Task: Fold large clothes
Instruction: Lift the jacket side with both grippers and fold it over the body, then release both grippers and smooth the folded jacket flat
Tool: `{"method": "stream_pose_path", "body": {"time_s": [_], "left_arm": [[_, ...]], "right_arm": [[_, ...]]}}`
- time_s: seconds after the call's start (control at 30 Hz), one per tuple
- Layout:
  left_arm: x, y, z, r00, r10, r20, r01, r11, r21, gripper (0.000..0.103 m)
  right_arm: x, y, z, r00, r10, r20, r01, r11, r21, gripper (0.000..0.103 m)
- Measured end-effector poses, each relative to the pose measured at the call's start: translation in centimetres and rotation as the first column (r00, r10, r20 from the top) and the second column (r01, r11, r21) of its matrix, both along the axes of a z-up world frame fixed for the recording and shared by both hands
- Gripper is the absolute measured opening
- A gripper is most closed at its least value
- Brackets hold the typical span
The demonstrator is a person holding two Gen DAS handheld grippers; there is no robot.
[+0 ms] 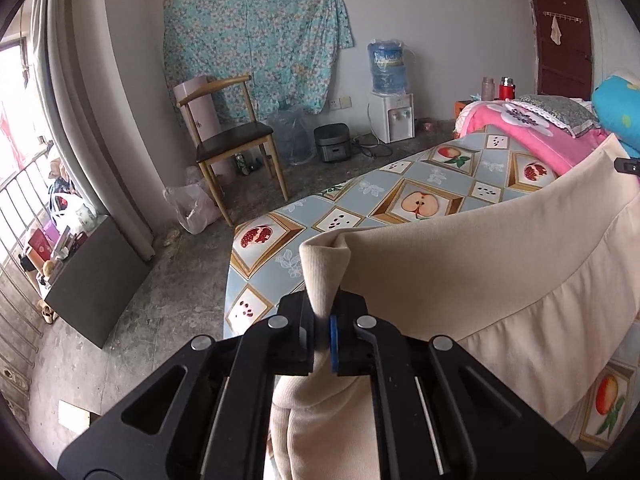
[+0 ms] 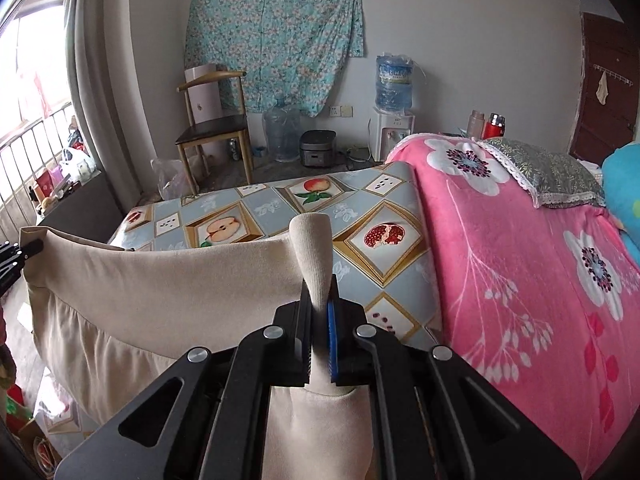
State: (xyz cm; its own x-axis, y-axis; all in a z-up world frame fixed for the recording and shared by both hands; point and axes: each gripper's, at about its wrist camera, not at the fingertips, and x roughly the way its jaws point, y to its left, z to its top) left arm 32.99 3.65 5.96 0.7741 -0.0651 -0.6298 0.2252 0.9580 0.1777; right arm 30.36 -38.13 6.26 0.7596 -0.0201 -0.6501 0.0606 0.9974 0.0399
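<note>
The table, under its fruit-print cover, fills the middle ground of both views, with a pink blanket bordering it at 3 o'clock in the right view. Over the table's near edge hangs the garment, a large cream knit piece held up by two corners so that its top hem stretches as a band between the hands; most of the cloth appears to drape down the near side of the table, and how much lies on the top cannot be told. The left gripper is clamped on one corner, a nub of cloth poking up toward 12 o'clock from between the jaws; the right gripper is likewise clamped on the other corner, and its tip shows in the left view at 3 o'clock. The step in hand looks like carrying this held edge across the table to spread the piece or lay the first fold. To do it well, both hands should travel together toward 12 o'clock at equal height, keeping the hem taut but not stretched, so the cloth lands flat and square to the table. The knit is soft and will sag in the middle, so a slack span risks wrinkles. Neither grip should loosen until the edge rests on the cover.
</note>
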Motion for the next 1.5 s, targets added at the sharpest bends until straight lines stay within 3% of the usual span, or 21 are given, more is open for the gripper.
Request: {"method": "stream_pose_path", "body": {"time_s": [0.13,0.27,0.43,0.53,0.63,0.7,0.73,0.77,0.9,0.97,1.07,1.13,1.23,1.33,1.4,1.47,1.5], "left_arm": [[7.6,-0.7,-5.1,0.989,0.034,-0.143,-0.032,0.999,0.014,0.005],[10.4,-0.6,-10.3,0.966,0.060,-0.250,-0.056,0.998,0.021,0.005],[9.6,-0.1,-9.5,0.979,0.037,-0.199,-0.038,0.999,0.001,0.005],[10.3,0.1,-9.3,0.976,0.038,-0.213,-0.043,0.999,-0.020,0.005],[11.6,0.0,-11.6,0.946,0.037,-0.323,-0.041,0.999,-0.006,0.010],[11.9,0.8,-11.9,0.943,0.068,-0.326,-0.080,0.997,-0.023,0.020],[11.8,1.3,-11.4,0.944,0.096,-0.316,-0.109,0.994,-0.024,0.027],[11.6,1.9,-10.6,0.947,0.130,-0.293,-0.144,0.989,-0.026,0.026],[8.8,4.8,-6.3,0.963,0.194,-0.186,-0.209,0.976,-0.061,0.025],[6.5,5.5,-4.3,0.973,0.176,-0.149,-0.189,0.979,-0.078,0.024],[2.0,5.3,-2.7,0.986,0.076,-0.147,-0.096,0.987,-0.132,0.024],[-0.9,4.8,-3.2,0.982,0.007,-0.187,-0.038,0.986,-0.162,0.024],[-4.3,4.3,-6.5,0.959,-0.015,-0.284,-0.038,0.983,-0.178,0.024],[-6.1,4.7,-10.9,0.930,0.041,-0.364,-0.108,0.981,-0.164,0.024],[-7.2,5.4,-11.9,0.948,0.036,-0.316,-0.106,0.973,-0.206,0.026],[-7.5,5.7,-11.8,0.948,0.050,-0.314,-0.120,0.971,-0.207,0.026],[-7.7,5.7,-11.4,0.947,0.066,-0.314,-0.132,0.973,-0.191,0.025]], "right_arm": [[6.3,-0.3,-4.4,0.996,-0.005,-0.092,0.004,1.000,-0.013,0.006],[9.4,-0.7,-9.4,0.980,-0.010,-0.199,0.005,1.000,-0.024,0.006],[9.3,-0.7,-8.5,0.989,0.006,-0.150,-0.009,1.000,-0.020,0.006],[9.9,-1.2,-8.3,0.990,-0.001,-0.143,-0.001,1.000,-0.010,0.006],[11.5,-1.5,-10.8,0.969,0.000,-0.246,0.002,1.000,0.008,0.007],[12.0,-1.8,-11.9,0.953,-0.032,-0.300,0.027,0.999,-0.021,0.018],[11.6,-2.1,-11.6,0.954,-0.053,-0.294,0.044,0.998,-0.038,0.025],[11.0,-2.4,-10.9,0.960,-0.062,-0.272,0.053,0.998,-0.042,0.028],[6.7,-3.6,-6.8,0.978,-0.101,-0.183,0.091,0.994,-0.061,0.029],[3.8,-3.7,-5.0,0.985,-0.081,-0.150,0.076,0.996,-0.037,0.033],[-0.9,-2.6,-3.4,0.991,0.020,-0.134,-0.016,0.999,0.028,0.043],[-4.1,-1.2,-3.6,0.981,0.121,-0.150,-0.109,0.990,0.088,0.044],[-8.1,0.3,-5.6,0.963,0.186,-0.194,-0.165,0.979,0.121,0.044],[-9.8,0.0,-9.6,0.948,0.143,-0.285,-0.120,0.988,0.094,0.044],[-10.0,-1.3,-11.7,0.939,0.146,-0.311,-0.097,0.981,0.167,0.046],[-9.9,-2.0,-11.5,0.939,0.123,-0.321,-0.056,0.976,0.212,0.051],[-10.0,-1.8,-10.6,0.944,0.101,-0.315,-0.044,0.982,0.183,0.051]]}}
